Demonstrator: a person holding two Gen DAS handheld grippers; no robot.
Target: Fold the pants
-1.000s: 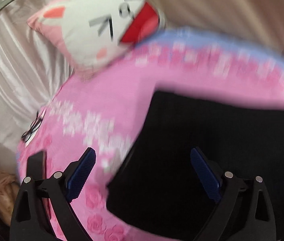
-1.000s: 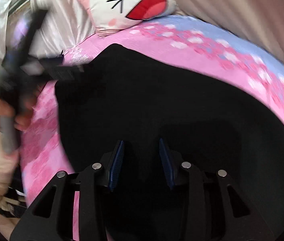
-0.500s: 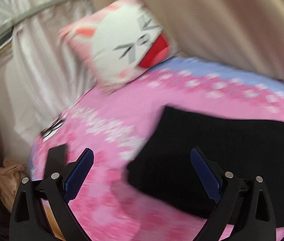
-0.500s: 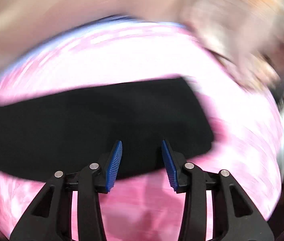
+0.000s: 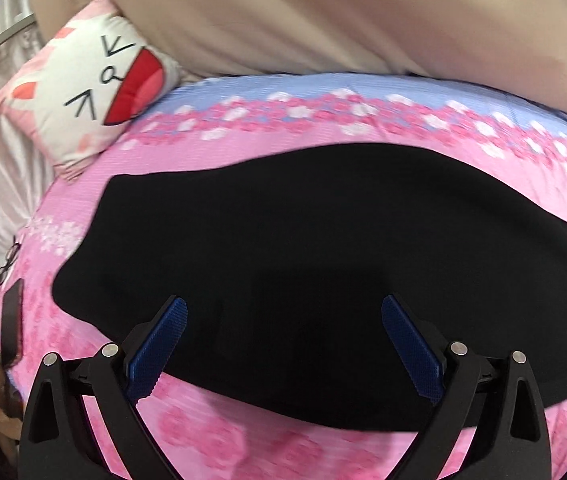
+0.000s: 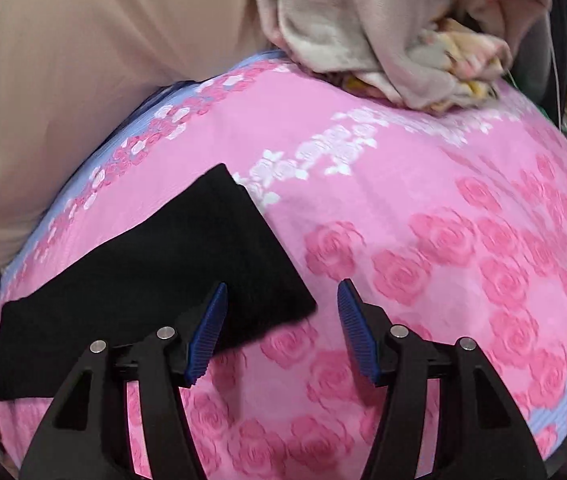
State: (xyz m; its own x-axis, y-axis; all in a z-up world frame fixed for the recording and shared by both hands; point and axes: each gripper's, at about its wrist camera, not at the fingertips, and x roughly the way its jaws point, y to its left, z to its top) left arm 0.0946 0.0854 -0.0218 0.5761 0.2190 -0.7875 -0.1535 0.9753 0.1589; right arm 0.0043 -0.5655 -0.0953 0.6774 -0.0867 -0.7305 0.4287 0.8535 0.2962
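Note:
Black pants [image 5: 303, 240] lie flat in a long band across the pink rose-patterned bedsheet [image 5: 243, 440]. My left gripper [image 5: 283, 300] hovers open and wide above the pants' near edge, nothing between its blue pads. In the right wrist view, one squared end of the pants [image 6: 163, 272] reaches toward the middle of the sheet [image 6: 443, 240]. My right gripper [image 6: 283, 284] stands open just off that end's near corner. Its left pad is over the black cloth and its right pad over bare sheet, gripping nothing.
A cartoon-face pillow [image 5: 95, 92] leans at the bed's far left, with glasses [image 5: 8, 264] and a dark flat object [image 5: 11, 320] near the left edge. A heap of beige and floral blankets [image 6: 383, 32] sits at the far right. A beige padded surface [image 5: 323, 20] backs the bed.
The left gripper has slid from the pants' left end to over their middle. The right view has swung from the broad black cloth to its far right end, and its jaws stand slightly wider.

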